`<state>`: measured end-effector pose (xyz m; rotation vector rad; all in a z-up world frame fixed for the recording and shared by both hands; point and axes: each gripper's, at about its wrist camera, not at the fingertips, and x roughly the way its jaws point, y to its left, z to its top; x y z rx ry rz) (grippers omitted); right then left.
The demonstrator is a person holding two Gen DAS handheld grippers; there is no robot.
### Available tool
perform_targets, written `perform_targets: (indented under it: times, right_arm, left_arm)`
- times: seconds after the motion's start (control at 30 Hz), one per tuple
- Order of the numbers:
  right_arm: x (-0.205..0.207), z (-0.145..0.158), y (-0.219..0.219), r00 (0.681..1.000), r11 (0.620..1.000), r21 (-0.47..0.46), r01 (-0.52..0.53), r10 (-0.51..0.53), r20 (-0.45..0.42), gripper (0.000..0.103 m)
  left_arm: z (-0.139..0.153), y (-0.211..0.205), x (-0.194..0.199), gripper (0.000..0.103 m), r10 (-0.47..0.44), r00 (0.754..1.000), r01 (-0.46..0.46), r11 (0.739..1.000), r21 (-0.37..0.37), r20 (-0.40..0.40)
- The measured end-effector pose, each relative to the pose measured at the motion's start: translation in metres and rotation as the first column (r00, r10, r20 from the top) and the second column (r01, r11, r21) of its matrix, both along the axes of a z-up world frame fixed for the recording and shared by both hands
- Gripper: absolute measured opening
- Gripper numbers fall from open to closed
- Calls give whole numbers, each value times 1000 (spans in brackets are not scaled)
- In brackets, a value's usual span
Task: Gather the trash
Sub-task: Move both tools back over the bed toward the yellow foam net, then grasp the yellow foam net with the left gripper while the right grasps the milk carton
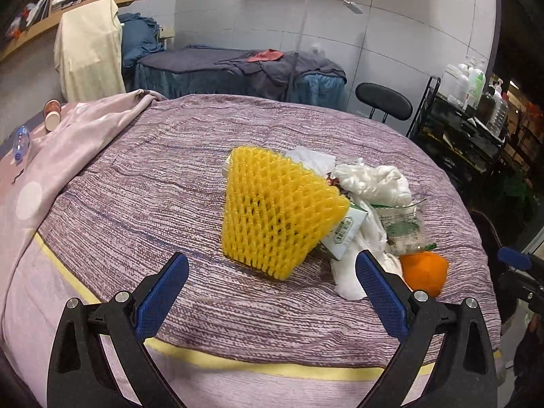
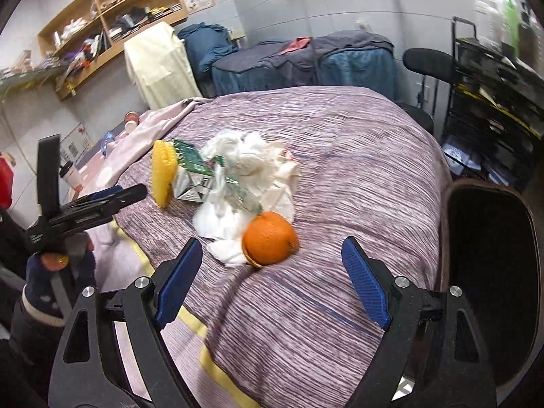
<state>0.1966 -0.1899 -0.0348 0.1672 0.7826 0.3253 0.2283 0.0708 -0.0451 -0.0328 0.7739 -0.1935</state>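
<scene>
A pile of trash lies on the purple striped bed cover [image 1: 170,170]. It holds a yellow foam net [image 1: 278,214], a green and white carton [image 1: 343,234], crumpled white tissue and plastic [image 1: 370,180] and an orange [image 1: 425,272]. My left gripper [image 1: 272,257] is open just short of the yellow net, with nothing between its fingers. In the right wrist view the orange [image 2: 270,238] lies nearest, with the yellow net [image 2: 165,170] and carton [image 2: 192,183] behind it. My right gripper [image 2: 272,242] is open wide in front of the orange and apart from it.
A dark container with a brown rim [image 2: 489,255] stands beside the bed on the right. A pink blanket [image 1: 78,142], paper cups [image 1: 52,115] and a bottle [image 1: 20,142] lie at the far left. A black stool [image 1: 384,102] and a rack of bottles [image 1: 469,125] stand behind.
</scene>
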Motion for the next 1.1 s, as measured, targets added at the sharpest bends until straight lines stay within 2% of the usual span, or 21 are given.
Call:
perform_targets:
  times: [0.23, 0.33, 0.43, 0.5, 0.53, 0.57, 0.6, 0.73, 0.8, 0.9, 0.97, 1.1]
  right_arm:
    - [13, 4, 29, 999, 998, -39, -53, 53, -1, 83]
    - [23, 4, 43, 997, 995, -62, -79, 79, -7, 83]
    - [31, 6, 56, 994, 990, -85, -111, 111, -8, 83]
    - [37, 7, 68, 990, 984, -108, -141, 142, -5, 83]
    - [39, 8, 74, 987, 980, -121, -159, 160, -4, 83]
    - [42, 8, 82, 984, 974, -139, -178, 179, -2, 83]
    - [45, 8, 92, 979, 966, -163, -199, 202, 0, 83]
    - [59, 8, 126, 962, 930, -257, -262, 273, 7, 83]
    - [68, 6, 143, 954, 908, -304, -287, 301, 0, 82]
    - [83, 1, 166, 946, 879, -366, -305, 323, -13, 73]
    - [97, -5, 180, 941, 859, -396, -323, 338, -34, 71]
    - [124, -22, 202, 945, 824, -474, -310, 322, -57, 60]
  left_arm:
    - [-15, -5, 27, 97, -97, 994, 101, 990, 94, -51]
    - [-19, -6, 35, 95, -121, 991, 127, 986, 110, -59]
    - [-22, -3, 40, 72, -133, 988, 140, 986, 92, -75]
    - [-25, 2, 42, 50, -133, 987, 139, 988, 64, -91]
    - [-25, 3, 42, 45, -132, 987, 137, 989, 48, -91]
    - [-25, 6, 41, 33, -127, 988, 131, 991, 33, -89]
    - [-24, 9, 40, 27, -119, 989, 121, 992, 20, -88]
    - [-16, 26, 31, 23, -51, 997, 49, 998, -27, -55]
    - [-10, 33, 24, 23, -11, 1000, 11, 1000, -21, -25]
    - [-2, 46, 11, 23, 31, 999, -31, 999, -36, 14]
    - [1, 53, 4, 23, 49, 999, -47, 997, -56, 23]
    - [0, 62, -4, 23, 74, 997, -72, 995, -70, 24]
